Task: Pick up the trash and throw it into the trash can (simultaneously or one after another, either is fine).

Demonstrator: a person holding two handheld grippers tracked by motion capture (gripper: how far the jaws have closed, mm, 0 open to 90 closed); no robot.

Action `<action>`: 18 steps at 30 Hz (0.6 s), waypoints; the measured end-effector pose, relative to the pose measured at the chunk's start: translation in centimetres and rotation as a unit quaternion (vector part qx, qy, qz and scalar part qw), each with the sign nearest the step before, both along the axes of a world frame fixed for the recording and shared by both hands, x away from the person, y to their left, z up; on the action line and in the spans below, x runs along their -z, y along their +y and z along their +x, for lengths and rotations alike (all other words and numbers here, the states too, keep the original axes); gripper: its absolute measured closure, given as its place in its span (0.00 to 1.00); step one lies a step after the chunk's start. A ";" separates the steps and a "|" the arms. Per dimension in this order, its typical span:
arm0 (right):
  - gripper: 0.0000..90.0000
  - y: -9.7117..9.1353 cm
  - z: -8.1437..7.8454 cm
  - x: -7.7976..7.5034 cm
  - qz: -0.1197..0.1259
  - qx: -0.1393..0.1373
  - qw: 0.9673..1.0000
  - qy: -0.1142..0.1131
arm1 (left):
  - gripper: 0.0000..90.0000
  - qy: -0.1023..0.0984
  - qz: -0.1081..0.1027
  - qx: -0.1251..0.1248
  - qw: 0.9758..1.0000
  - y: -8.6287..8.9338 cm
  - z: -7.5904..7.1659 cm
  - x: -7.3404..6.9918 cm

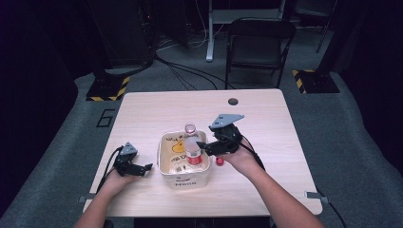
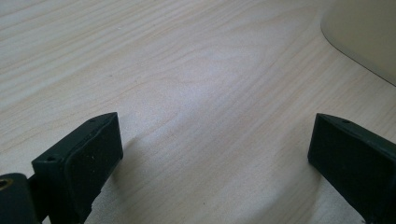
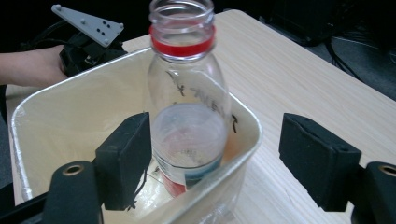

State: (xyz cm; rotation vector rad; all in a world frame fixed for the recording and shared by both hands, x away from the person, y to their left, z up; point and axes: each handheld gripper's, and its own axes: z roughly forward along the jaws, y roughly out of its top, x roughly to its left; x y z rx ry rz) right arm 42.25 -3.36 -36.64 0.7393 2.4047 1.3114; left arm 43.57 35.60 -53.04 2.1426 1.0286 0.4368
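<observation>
A clear bottle point(image 1: 192, 145) with no lid stands up in a cream tub point(image 1: 166, 164). The tub sits near the front edge of the bench point(image 1: 142, 109), about in the middle. The bottle is on the right side of the tub, close to its right wall. It has a red ring round its neck and a red band low down. A small red cap point(image 1: 219, 161) lies on the bench just beside the tub, on its right.

The right tongs point(image 1: 203, 148) are at the bottle. In the right gripper view the right tongs point(image 3: 215, 158) stand wide. One jaw is inside the tub beside the bottle. The other jaw is outside the tub wall. The pads do not press on the bottle, so nothing is held.

I think the step now is taking hold of the bottle or letting go of it; I cannot tell which. If it is to be picked up, both jaws need to go around the bottle, not the tub wall, and then squeeze.

The right hand point(image 1: 242, 159) is lifted over the bench with the tongs pointing left at the tub. The left tongs point(image 1: 142, 168) rest low on the bench, left of the tub, wide and holding nothing. The left hand point(image 1: 114, 180) lies near the front left corner.
</observation>
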 end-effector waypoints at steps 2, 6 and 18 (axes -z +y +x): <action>0.29 -0.6 0.0 -0.1 0.004 0.004 1.000 -0.004 | 0.03 0.001 0.000 0.001 1.000 0.0 0.0 0.0; 0.32 -1.7 0.0 -0.1 0.013 0.018 1.000 -0.004 | 0.03 0.001 0.000 0.001 1.000 0.0 0.0 0.0; 0.35 -4.2 0.1 0.8 0.013 0.050 0.999 -0.006 | 0.03 0.001 0.002 0.002 1.000 0.0 0.0 0.0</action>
